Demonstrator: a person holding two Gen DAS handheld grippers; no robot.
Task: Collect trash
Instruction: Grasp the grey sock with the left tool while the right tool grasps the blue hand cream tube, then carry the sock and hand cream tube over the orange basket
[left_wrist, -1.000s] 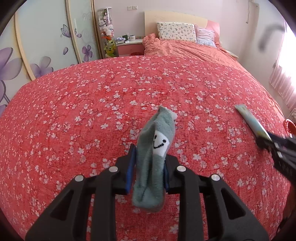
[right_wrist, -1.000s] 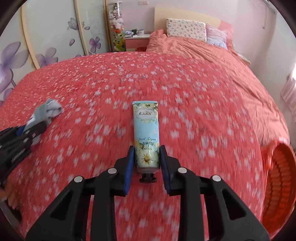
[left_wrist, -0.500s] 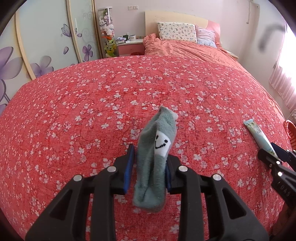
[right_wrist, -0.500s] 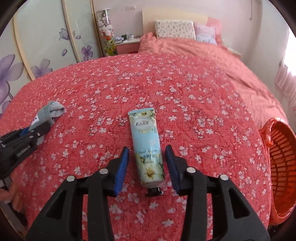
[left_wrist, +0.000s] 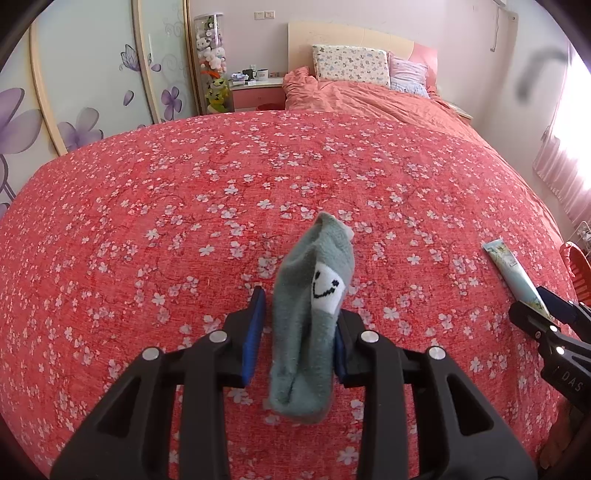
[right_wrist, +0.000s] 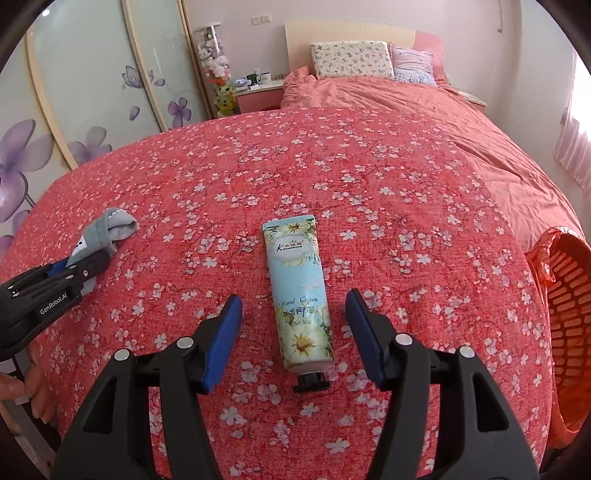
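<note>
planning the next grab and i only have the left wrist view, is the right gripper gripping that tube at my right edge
Observer: No. The right gripper is open. Its jaws have just been opening, and the hand cream tube lies on the bedspread between them, touching neither pad.
Operator: which way is its cap
Observer: The black cap points back toward the gripper, and the flat end points away.
Operator: theres a red sliver at my far right, what is it
Observer: An orange basket with an orange bag over its rim, at the bed's edge to the right of the tube.
</note>
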